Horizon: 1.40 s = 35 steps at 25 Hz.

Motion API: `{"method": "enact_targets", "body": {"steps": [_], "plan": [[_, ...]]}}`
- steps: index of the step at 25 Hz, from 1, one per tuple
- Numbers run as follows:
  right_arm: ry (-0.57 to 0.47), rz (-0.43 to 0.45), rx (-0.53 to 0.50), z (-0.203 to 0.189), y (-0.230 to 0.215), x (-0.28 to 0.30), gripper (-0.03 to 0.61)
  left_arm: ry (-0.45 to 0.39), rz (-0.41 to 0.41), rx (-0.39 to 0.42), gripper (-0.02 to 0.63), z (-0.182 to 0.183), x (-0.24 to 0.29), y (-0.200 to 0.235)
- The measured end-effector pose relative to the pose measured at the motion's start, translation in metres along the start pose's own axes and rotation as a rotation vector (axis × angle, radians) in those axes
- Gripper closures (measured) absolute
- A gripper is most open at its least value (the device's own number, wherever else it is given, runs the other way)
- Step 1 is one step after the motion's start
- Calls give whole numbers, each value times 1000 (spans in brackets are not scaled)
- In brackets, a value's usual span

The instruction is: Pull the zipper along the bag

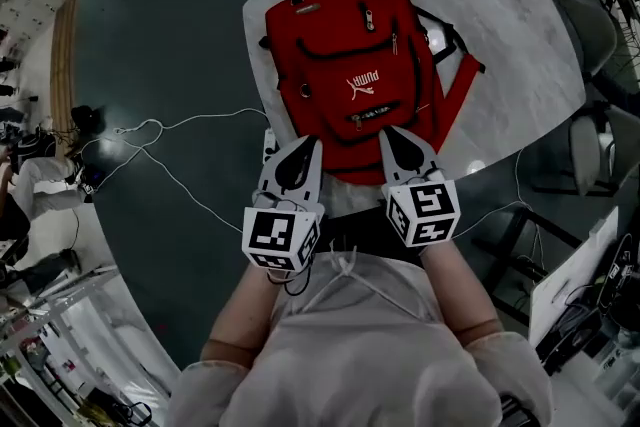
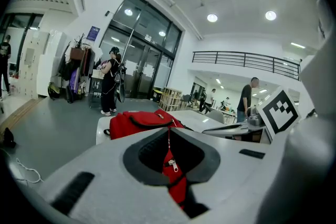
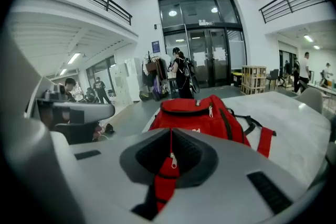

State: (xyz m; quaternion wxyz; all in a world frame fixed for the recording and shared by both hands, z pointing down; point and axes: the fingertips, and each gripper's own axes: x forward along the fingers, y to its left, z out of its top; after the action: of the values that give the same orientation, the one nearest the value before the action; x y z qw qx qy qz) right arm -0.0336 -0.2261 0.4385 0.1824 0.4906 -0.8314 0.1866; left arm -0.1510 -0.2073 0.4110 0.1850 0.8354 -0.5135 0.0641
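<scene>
The bench [image 1: 520, 45] takes the upper right of the head view. The red bag [image 1: 345, 55] lies flat on its left part, front side up. Its long axis runs from lower centre of the frame up to top centre, w/ a slight lean left, and its straps [image 1: 462, 80] trail off to the right. So the bag is straight ahead of you, near end right under both tips.

The left gripper [image 1: 308, 148] sits over the bag's near-left corner and the right gripper [image 1: 393, 133] over the near-right. Both have their jaws brought together at the tips. Nothing looks pinched there in either gripper view; the hollow behind the tips only frames red fabric.

Through that hollow each gripper view shows a small metal zipper pull [image 2: 172, 167] [image 3: 172, 161], low and close. Can't tell if it's the same one in both.

In the head view the front-pocket zip arcs across the bag, i.e. crosswise to the long axis. What looks like its pull [image 1: 357, 122] sits between your two tips, a bit nearer the right one.

Judgement: take it w/ the right gripper and brace the fabric w/ the left. Expect travel sideways along the arc, not away from you.
</scene>
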Motion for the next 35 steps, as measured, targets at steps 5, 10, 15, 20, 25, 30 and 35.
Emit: {"method": "enact_targets", "body": {"steps": [5,10,15,20,25,30,35], "plan": [[119,56,27,-34,-1,36,549,64,18,-18,594,-28,30,11],[228,90,38,-66,-4,64,548,140,7,-47,594,-62,60,16],[328,138,84,-95,1,77,530,210,-16,-86,594,-96,84,15],[363,132,107,-105,1,88,466,235,-51,-108,594,-112,103,17],[386,95,86,-110,-1,93,475,261,-114,-128,594,-125,113,13],[399,45,10,-111,-3,98,529,276,-124,-147,594,-130,118,13],[384,61,5,-111,1,101,548,292,-107,-113,594,-132,120,14]]}}
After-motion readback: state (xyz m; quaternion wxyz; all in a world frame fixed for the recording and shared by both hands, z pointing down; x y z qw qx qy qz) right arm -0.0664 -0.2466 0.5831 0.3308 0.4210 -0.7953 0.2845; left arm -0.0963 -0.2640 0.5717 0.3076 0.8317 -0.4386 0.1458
